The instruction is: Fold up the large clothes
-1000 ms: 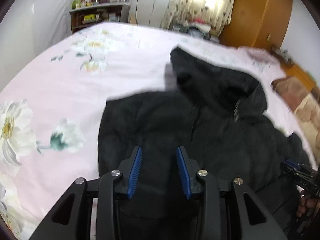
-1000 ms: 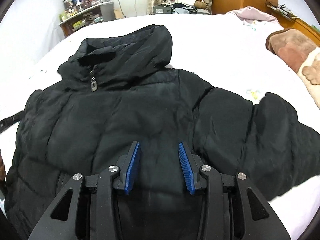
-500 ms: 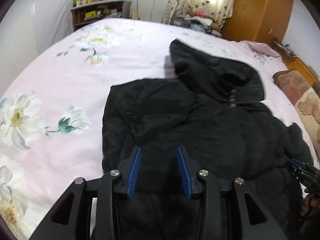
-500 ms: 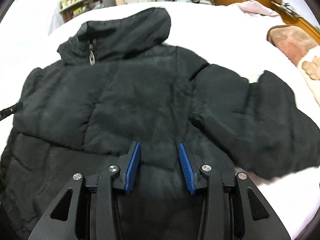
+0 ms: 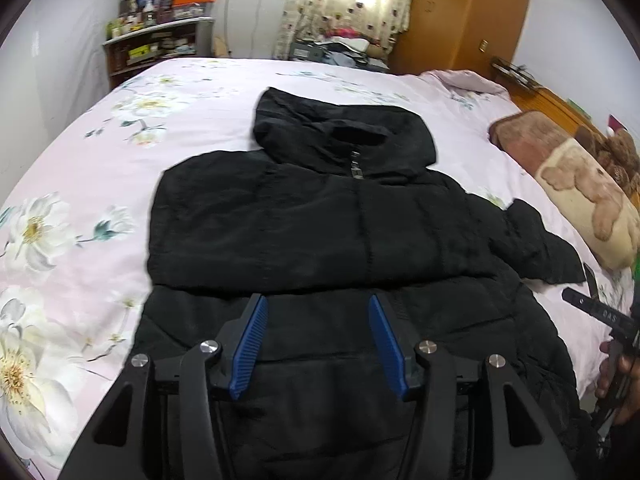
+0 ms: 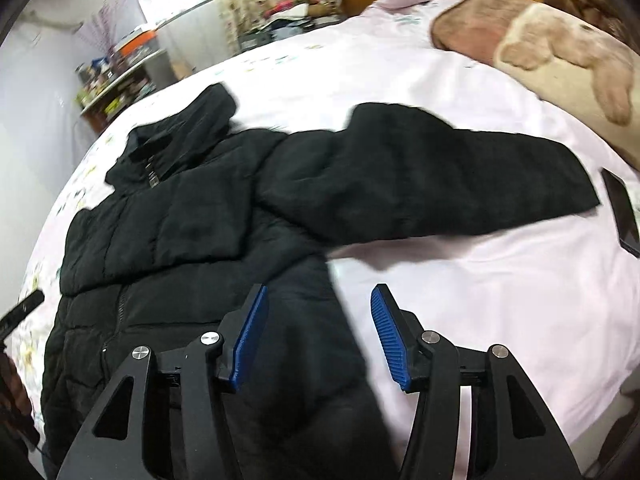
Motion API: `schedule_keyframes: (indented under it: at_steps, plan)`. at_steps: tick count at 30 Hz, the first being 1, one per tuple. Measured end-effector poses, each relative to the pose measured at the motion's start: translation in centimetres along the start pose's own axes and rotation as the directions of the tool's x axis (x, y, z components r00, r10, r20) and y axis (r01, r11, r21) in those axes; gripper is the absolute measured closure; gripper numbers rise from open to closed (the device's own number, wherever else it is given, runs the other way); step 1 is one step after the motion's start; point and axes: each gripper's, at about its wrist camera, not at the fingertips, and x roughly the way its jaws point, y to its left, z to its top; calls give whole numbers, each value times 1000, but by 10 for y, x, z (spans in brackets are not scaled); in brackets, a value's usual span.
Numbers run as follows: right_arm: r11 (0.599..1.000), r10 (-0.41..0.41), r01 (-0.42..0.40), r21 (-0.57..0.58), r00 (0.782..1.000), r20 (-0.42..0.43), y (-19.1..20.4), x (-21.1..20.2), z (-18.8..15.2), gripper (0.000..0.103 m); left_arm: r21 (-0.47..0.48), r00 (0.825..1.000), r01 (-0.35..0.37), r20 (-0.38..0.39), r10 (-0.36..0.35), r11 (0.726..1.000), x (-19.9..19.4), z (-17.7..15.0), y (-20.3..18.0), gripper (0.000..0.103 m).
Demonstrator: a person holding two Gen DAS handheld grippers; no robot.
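A black hooded puffer jacket (image 5: 320, 224) lies front up on the bed, hood away from me. Its left sleeve is folded across the chest. Its right sleeve (image 6: 432, 176) stretches out flat to the right on the sheet. My left gripper (image 5: 318, 340) is open and empty above the jacket's lower front. My right gripper (image 6: 318, 332) is open and empty over the jacket's lower right edge (image 6: 320, 320) and the bare sheet. The right gripper also shows at the right edge of the left wrist view (image 5: 600, 314).
The bed has a pink floral sheet (image 5: 76, 216). A bear-print pillow (image 5: 588, 204) and a brown cushion lie at the right. A dark phone (image 6: 622, 212) lies on the sheet past the sleeve end. Shelves (image 5: 156, 48) and a wooden wardrobe (image 5: 464, 16) stand beyond the bed.
Both grippers have opened wider. The left view has pulled back and centred on the jacket. The right gripper has swung right towards the outstretched sleeve and the jacket's right edge.
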Motion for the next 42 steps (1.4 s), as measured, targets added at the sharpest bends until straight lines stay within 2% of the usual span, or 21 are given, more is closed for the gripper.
schedule_keyframes:
  at_steps: [5,10,18,22,27,34,39,40,42]
  plan:
    - [996,-23,22,87,1000,17,-33,-6,3,44,7,1000,13,-7,-13,1000,8,3,-25,47]
    - [992,-4,-3,125,999,48,-54,-11,9,44,22,1000,16,-1,-16,1000,12,8,-40,47]
    - [954,-54,41,295,998,37,-125,15,30,43,64,1000,-10,12,10,998,34,27,-57,44]
    - [922,-88,76,381,996,12,-166,37,37,42,83,1000,-16,5,15,996,58,39,-65,44]
    - [864,-81,73,499,997,-6,-208,62,38,42,110,1000,-10,-24,12,994,88,49,-77,44]
    - [811,-78,34,584,996,50,-237,75,51,41,128,998,2,-70,7,992,128,58,-85,44]
    - [745,-94,2,667,990,101,-255,85,55,41,113,996,17,-84,-7,993,139,55,-76,44]
    - [742,-104,8,670,989,104,-255,85,56,41,112,996,21,-84,-11,993,139,54,-75,44]
    - [748,-144,45,662,985,96,-249,82,62,62,117,996,26,-83,-16,993,139,54,-73,44]
